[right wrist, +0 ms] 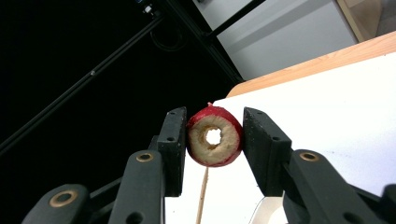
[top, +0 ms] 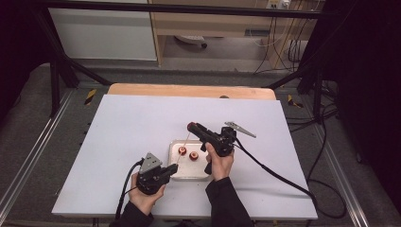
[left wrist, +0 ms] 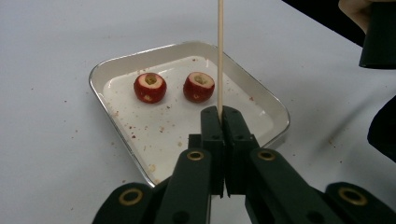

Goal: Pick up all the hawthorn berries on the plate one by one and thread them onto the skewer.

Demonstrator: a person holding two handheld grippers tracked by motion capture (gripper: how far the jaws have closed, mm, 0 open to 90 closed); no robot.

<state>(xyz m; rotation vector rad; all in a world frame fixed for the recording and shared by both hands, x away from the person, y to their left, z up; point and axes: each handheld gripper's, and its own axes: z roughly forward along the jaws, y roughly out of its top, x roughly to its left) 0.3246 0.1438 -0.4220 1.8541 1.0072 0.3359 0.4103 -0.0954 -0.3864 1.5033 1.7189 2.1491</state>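
Left gripper [left wrist: 219, 114] clamps the skewer [left wrist: 220, 51]; right gripper [right wrist: 214, 140] grasps one cored fruit [right wrist: 215, 137] above the tray [left wrist: 116, 135]. Nothing threaded yet; two fruits [left wrist: 150, 87] left inside it.

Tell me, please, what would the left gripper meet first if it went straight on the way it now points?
Probably the right-hand cored fruit in the white tray, just ahead of the left gripper; depth is uncertain.

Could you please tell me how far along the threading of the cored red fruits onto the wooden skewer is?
Early stage. The left tongs are shut on the thin wooden skewer, upright. The right tongs grip one cored red fruit, with the skewer beneath it; whether it is pierced is unclear. Two more cored red fruits wait in the shallow white metal tray.
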